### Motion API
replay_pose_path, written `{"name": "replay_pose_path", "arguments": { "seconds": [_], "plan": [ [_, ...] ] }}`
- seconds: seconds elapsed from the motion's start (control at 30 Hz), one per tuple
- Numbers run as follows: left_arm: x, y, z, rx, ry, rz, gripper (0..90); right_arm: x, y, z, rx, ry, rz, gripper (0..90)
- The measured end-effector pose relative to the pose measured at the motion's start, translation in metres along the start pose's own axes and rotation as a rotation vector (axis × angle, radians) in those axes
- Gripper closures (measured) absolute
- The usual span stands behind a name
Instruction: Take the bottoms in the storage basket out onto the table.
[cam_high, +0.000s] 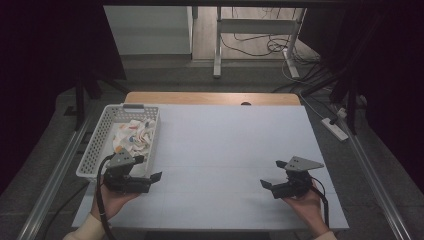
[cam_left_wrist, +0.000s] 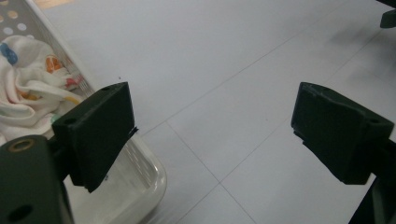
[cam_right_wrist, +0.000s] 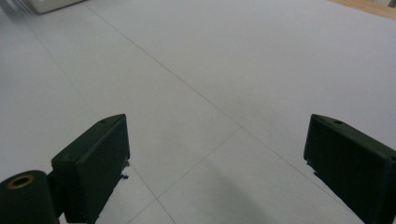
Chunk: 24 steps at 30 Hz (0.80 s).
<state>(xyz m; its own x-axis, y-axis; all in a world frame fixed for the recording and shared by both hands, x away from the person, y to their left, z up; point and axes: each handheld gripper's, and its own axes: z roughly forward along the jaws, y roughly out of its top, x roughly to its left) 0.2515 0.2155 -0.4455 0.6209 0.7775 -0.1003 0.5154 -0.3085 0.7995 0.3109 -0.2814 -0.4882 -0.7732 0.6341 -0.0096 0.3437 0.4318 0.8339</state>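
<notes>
On the pale table (cam_high: 225, 150), both tongs (cam_high: 150, 168) (cam_high: 274, 174) rest low, jaws apart.

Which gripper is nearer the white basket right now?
Left. The left gripper sits right beside the white basket's near corner; the right gripper is far across the table.

On my feed a white mat (cam_high: 235, 150) covers the bench (cam_high: 210, 98) — bare wood along the far edge. A white slotted basket (cam_high: 95, 145) sits at the left edge — a crumpled patterned cloth (cam_high: 134, 136) lies inside it. Cables (cam_high: 255, 45) sprawl on the floor beyond.
</notes>
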Motion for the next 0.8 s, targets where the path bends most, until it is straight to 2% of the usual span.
{"name": "replay_pose_path", "arguments": {
  "seconds": [0.47,0.8],
  "plan": [
    [0.01,0.016,0.003,-0.007,0.009,-0.006,12.8,0.0,0.0,0.003,0.009,0.005,-0.001,7.0],
    [0.011,0.029,0.006,-0.008,0.019,0.011,12.8,-0.001,0.001,0.005,0.003,0.009,-0.001,7.0]
  ]
}}
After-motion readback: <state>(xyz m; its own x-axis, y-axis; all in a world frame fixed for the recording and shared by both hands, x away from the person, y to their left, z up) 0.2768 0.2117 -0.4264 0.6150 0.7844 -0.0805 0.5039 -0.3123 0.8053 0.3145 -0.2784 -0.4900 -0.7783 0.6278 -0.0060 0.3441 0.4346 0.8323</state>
